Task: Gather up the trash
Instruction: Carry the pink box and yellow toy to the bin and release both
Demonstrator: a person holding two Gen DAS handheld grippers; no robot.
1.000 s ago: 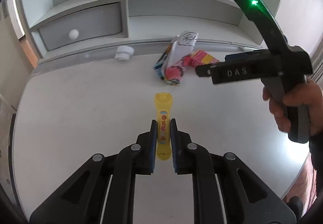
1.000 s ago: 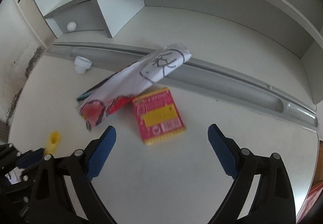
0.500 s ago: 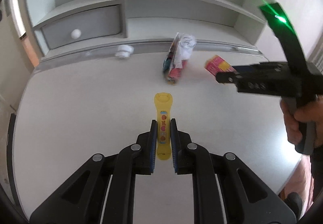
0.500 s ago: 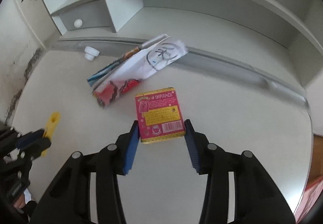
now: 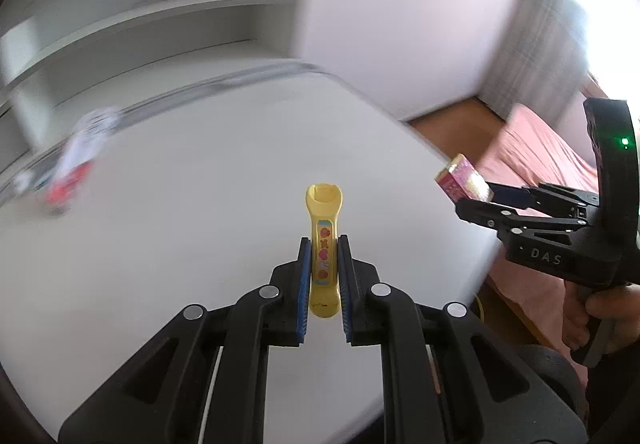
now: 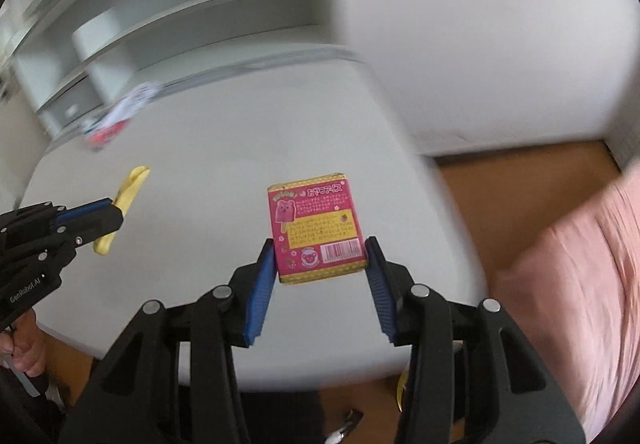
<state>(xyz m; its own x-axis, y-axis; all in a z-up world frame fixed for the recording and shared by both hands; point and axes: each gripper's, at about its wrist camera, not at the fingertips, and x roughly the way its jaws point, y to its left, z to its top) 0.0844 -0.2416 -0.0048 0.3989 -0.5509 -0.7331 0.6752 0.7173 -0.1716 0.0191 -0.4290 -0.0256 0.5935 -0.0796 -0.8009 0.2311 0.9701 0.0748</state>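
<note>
Above the desk (image 5: pixel 200 183), yellow stick (image 5: pixel 323 240) clamped; pink box (image 6: pixel 318 230) pinched.

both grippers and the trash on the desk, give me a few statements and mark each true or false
1. The left gripper grips a yellow plastic piece between its fingers. True.
2. The right gripper is empty. False: its fingers are shut on a pink and yellow box.
3. The pink box lies flat on the white desk. False: it is held up off the desk, as the left wrist view shows.
4. A crumpled printed wrapper lies on the desk near the shelves, in neither gripper. True.
5. The yellow piece bears a strip of small coloured pictures. True.
</note>
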